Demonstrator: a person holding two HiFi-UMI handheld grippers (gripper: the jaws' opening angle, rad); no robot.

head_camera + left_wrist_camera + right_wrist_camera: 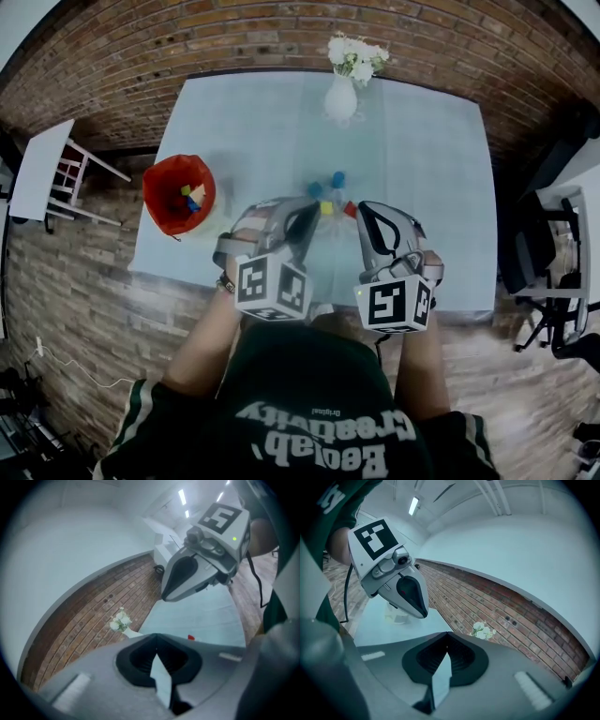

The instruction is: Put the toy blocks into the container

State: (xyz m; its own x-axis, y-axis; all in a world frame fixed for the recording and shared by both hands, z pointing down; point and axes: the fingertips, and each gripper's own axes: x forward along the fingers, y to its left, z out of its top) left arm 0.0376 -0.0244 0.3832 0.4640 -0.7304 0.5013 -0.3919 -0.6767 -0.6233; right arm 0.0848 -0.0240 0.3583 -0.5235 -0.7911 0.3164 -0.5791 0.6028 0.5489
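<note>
**Both sets of fingers shut, blocks waiting just ahead**

Here's the left gripper (156, 641) — fingers pressed together, nothing between them. Same story on the right gripper (447, 638): fingers closed flat on each other, empty. Both hover over the near part of the counter (422, 159).

The toy blocks (330, 197) sit in a tight little cluster just beyond the two sets of fingertips, roughly between them. I make out two blue, a yellow and a red. The red container (153, 202) stands off to the outer side of the left fingers, with a few blocks already inside.

These pieces look small, light and rigid, likely smooth-faced, so a modest squeeze should do. Pinch too near an edge and one could squirt out. Best hold, I'd say, is across two opposite sides at mid-height, starting with an outer block so the neighbours stay put. The fingers must spread first.
</note>
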